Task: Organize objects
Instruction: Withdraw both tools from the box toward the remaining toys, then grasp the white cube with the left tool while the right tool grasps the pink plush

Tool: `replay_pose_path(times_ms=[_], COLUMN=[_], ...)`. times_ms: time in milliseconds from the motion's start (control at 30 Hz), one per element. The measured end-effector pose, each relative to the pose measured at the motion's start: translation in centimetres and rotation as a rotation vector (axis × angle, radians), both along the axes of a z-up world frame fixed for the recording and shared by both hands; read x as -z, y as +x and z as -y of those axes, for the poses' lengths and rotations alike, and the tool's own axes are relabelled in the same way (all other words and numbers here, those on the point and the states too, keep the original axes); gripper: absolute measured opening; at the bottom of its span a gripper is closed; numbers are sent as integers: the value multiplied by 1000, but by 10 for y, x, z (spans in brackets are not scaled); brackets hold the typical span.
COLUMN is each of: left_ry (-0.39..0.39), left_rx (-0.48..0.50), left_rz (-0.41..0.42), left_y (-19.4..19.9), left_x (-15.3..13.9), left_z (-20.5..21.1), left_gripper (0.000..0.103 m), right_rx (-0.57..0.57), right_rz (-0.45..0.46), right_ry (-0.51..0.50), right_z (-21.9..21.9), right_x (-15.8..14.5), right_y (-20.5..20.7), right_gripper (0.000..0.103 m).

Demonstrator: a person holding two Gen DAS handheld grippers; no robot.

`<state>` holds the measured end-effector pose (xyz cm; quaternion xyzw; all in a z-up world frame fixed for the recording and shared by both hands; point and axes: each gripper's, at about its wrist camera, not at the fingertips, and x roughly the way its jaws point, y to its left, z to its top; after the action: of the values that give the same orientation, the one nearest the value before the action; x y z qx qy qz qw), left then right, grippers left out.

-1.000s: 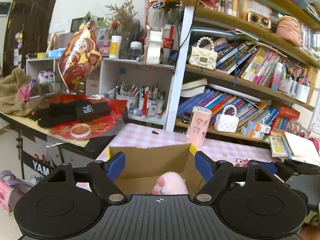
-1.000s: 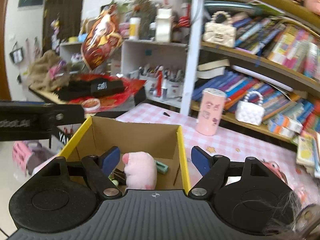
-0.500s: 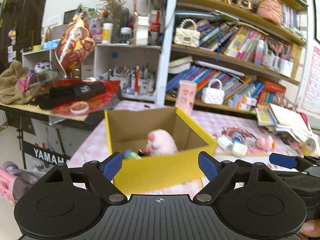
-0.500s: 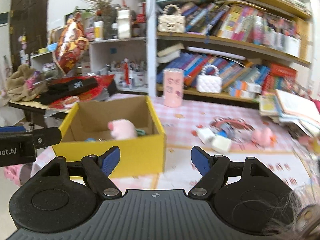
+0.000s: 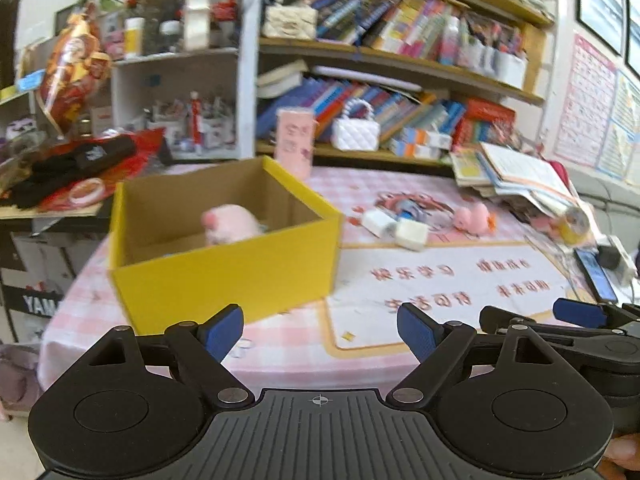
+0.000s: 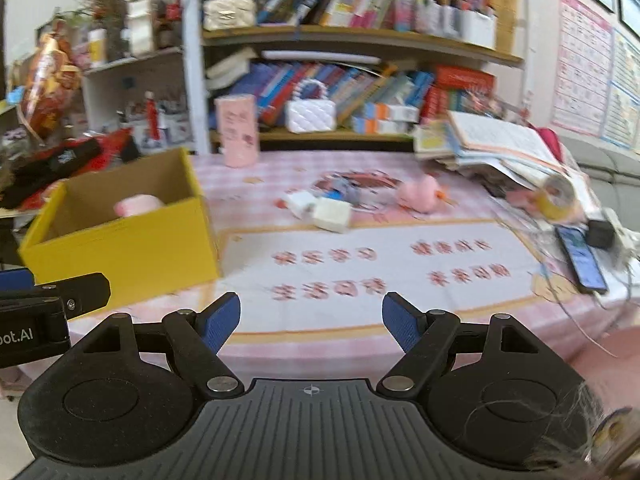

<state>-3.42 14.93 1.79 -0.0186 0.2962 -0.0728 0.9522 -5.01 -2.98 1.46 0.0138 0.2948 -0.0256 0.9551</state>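
From your left wrist, the left gripper (image 5: 320, 330) hangs wide apart and empty over the table's (image 5: 280, 352) near edge. The yellow box (image 5: 224, 268) sits ahead to the left, a pink plush (image 5: 232, 224) inside.

From your right wrist, the right gripper (image 6: 311, 322) is also spread wide, holding nothing. Two white blocks (image 6: 320, 209) and a pink toy (image 6: 420, 194) lie beyond the mat (image 6: 400, 276), right of the box (image 6: 124, 248).

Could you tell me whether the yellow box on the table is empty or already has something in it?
Not empty: the open-topped yellow box holds a pink plush toy inside.
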Motion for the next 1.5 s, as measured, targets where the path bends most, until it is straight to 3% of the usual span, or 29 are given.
replay_pose_path(times_ms=[367,700,1200,1500], left_ry=[45,49,71,83], left_rx=[62,70,66,67], left_rz=[-28,-58,-47,-73], left_y=[29,70,159,220], left_x=[9,14,22,45], left_z=[55,90,138,165], left_gripper=[87,88,88,88], right_rx=[96,140,148,104], right_rz=[-59,-81,-65,-72], right_ry=[54,90,73,39], right_z=[54,93,149,174], right_x=[12,13,17,33], right_y=[15,54,155,225], right_gripper=[77,77,77,80])
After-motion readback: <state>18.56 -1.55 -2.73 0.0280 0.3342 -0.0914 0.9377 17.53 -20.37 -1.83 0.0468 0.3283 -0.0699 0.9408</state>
